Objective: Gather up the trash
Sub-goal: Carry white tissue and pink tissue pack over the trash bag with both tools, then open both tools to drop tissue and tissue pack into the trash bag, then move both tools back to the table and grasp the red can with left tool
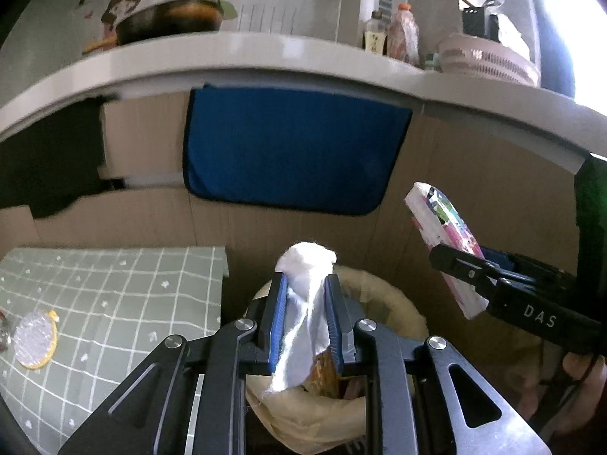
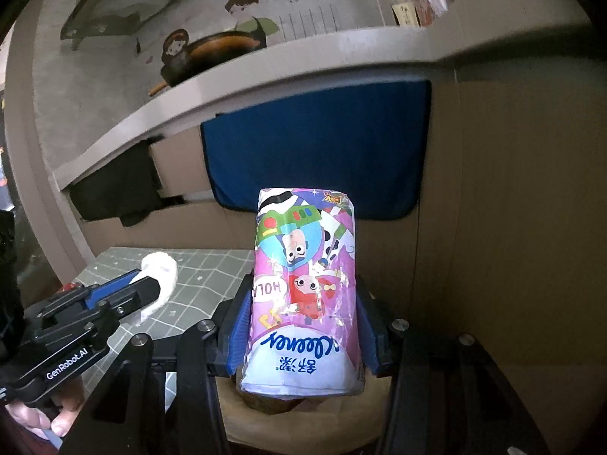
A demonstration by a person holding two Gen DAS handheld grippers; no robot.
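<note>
Both tongs (image 1: 305,295) (image 2: 303,326) clamped on trash

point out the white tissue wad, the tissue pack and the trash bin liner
white tissue wad (image 1: 305,292), left wrist view, middle of the wad
tissue pack (image 2: 303,288), right wrist view, printed front
trash bin liner (image 1: 398,303), left wrist view, rim

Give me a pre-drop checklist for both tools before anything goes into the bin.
1. Left tool grips the white tissue wad: ok, both pads press on it.
2. Right tool grips the purple cartoon tissue pack: ok, clamped on both sides.
3. Lined trash bin below the left tool: ok, its rim shows right behind the wad.
4. Bin below the right tool: cannot tell, only a strip of liner shows under the pack.
5. Bin has room: cannot tell, some trash is visible inside.
6. Table cleared: not ok, a yellow-rimmed round item remains.
</note>
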